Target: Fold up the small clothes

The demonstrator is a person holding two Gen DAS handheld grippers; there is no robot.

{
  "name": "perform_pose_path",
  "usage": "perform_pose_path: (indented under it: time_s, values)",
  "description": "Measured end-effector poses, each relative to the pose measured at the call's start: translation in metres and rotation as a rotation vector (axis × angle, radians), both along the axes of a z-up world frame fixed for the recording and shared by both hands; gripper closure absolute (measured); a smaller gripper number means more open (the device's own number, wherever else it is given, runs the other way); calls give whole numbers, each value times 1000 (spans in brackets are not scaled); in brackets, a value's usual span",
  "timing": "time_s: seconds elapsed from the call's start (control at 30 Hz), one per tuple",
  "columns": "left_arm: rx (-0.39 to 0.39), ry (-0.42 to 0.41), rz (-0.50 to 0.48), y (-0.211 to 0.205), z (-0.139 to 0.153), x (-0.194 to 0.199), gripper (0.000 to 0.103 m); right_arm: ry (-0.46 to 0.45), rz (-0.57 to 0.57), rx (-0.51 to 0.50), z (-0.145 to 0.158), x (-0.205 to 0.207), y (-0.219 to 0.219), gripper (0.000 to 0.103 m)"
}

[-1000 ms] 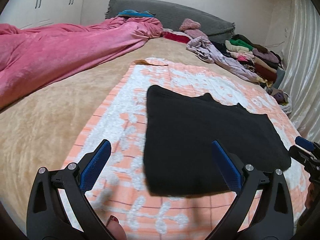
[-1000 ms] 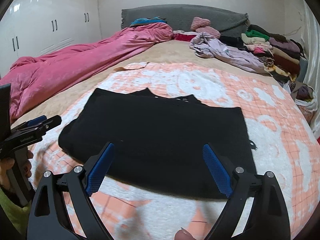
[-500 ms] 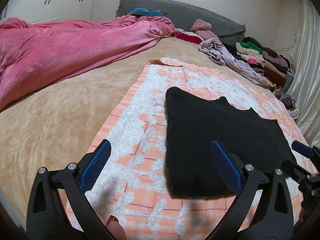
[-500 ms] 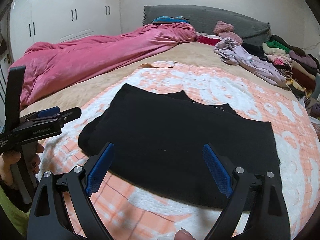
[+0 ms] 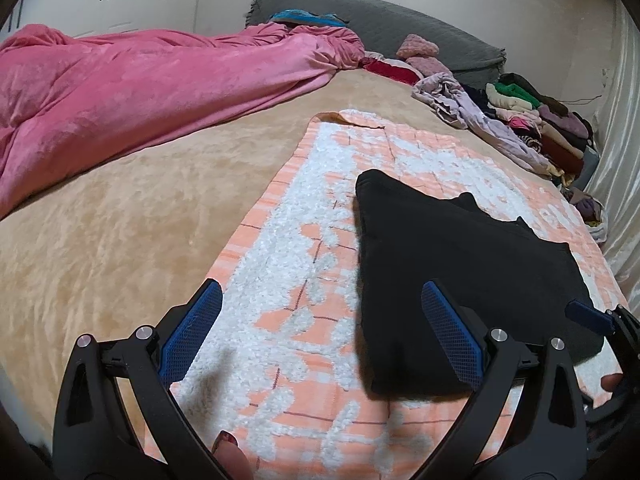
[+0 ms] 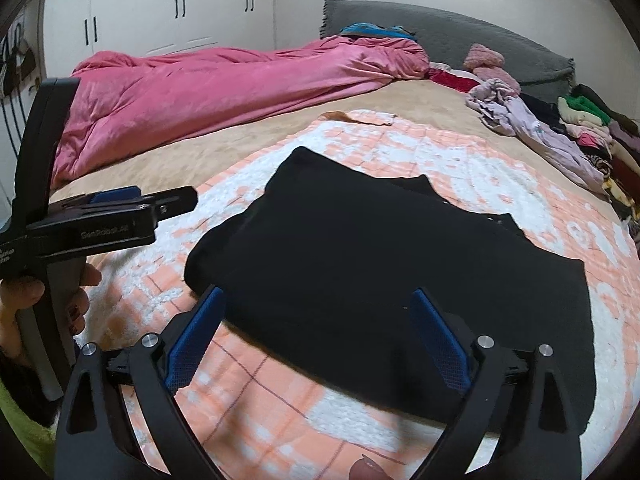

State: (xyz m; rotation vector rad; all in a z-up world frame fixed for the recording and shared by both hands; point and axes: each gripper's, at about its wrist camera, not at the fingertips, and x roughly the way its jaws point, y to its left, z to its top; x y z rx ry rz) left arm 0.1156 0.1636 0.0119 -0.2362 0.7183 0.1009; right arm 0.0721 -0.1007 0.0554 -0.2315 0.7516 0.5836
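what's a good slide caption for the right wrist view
Open right hand-held gripper poised over a folded black garment on a patterned blanket.

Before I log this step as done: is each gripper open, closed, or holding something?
Left gripper: open, holding nothing, over the orange-and-white blanket.
Right gripper: open, holding nothing, over the black garment.

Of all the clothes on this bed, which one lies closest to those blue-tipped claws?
The black garment, spread flat on the peach-and-white blanket. The other clothes sit piled far off by the headboard.
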Motion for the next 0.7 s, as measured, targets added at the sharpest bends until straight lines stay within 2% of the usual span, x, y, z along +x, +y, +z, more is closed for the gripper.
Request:
perform_pose_path:
  time_s: [0.23, 0.5, 0.53, 0.57, 0.67, 0.7]
  values:
    - [-20, 25, 18, 8, -5, 3, 9, 19, 36, -3, -10, -3, 12, 9]
    - [-53, 57, 125, 36, -11, 2, 9, 2, 65, -6, -12, 2, 21, 11]
    - [-56, 60, 133, 38, -12, 2, 10, -5, 56, -15, -12, 6, 22, 14]
    - [-61, 61, 138, 41, -12, 1, 14, -6, 45, -28, -13, 12, 24, 23]
    - [-70, 62, 143, 44, -12, 1, 29, 30, 30, -41, -21, 33, 32, 39]
    - [-71, 61, 142, 44, -12, 1, 30, 51, 31, -39, -26, 39, 35, 43]
